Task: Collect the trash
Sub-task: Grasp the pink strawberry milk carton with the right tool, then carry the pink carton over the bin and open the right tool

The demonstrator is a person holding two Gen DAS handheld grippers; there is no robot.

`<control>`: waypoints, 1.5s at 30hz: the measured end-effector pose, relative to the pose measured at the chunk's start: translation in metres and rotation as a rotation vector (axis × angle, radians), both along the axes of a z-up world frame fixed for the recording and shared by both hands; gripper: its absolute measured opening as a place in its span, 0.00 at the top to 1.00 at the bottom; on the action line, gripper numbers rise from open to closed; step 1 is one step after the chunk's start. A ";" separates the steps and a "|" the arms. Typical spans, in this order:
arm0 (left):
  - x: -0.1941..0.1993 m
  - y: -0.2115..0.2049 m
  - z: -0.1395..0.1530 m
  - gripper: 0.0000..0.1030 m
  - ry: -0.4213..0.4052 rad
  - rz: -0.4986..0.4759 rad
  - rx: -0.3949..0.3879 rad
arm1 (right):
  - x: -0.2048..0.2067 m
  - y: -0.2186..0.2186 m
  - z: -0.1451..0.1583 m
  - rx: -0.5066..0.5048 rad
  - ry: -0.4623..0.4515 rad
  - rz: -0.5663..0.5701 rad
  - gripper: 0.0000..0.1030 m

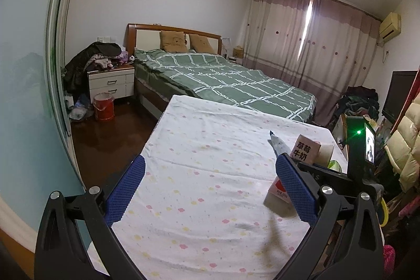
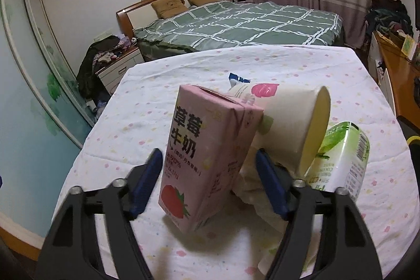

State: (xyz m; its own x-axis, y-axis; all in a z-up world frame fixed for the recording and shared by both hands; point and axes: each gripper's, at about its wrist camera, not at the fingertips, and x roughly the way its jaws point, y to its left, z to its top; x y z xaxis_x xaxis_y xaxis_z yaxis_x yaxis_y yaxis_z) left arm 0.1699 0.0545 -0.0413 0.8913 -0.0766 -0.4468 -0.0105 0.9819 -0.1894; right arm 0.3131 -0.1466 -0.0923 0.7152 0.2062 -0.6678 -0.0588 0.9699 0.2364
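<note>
A tilted pink strawberry-milk carton point(image 2: 207, 148) stands between the fingers of my right gripper point(image 2: 208, 154). The left pad is at its edge, and a gap shows before the right pad. Behind it, a paper cup point(image 2: 291, 122) lies on its side over crumpled white paper point(image 2: 252, 183). A green-labelled bottle point(image 2: 341, 156) and a blue-white wrapper point(image 2: 237, 79) are there too. My left gripper point(image 1: 210, 164) hangs open over the flowered tablecloth point(image 1: 197, 148), holding nothing. A small red-and-white carton point(image 1: 277, 194) lies by its right finger. The pink carton point(image 1: 305, 150) and a grey wrapper point(image 1: 278, 144) lie beyond.
A bed with a green checked cover point(image 1: 236, 85) stands behind the table. A white nightstand point(image 1: 111, 83) piled with clothes and a red bucket point(image 1: 103, 106) are at the left, beside a sliding wardrobe door point(image 1: 31, 96). A cluttered wooden desk point(image 2: 393, 62) lines the right.
</note>
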 end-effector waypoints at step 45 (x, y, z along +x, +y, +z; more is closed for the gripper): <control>0.049 -0.156 -0.025 0.05 0.125 -0.318 0.089 | -0.142 -0.373 -0.031 0.011 -0.005 -0.686 0.65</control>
State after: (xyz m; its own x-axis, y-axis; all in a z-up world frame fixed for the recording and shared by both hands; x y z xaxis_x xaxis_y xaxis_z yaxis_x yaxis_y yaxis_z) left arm 0.2186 -0.1015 -0.0666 0.7672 -0.2974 -0.5683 0.2806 0.9523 -0.1197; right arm 0.1713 -0.5194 -0.1232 0.6895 -0.2878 -0.6646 0.5671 0.7854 0.2482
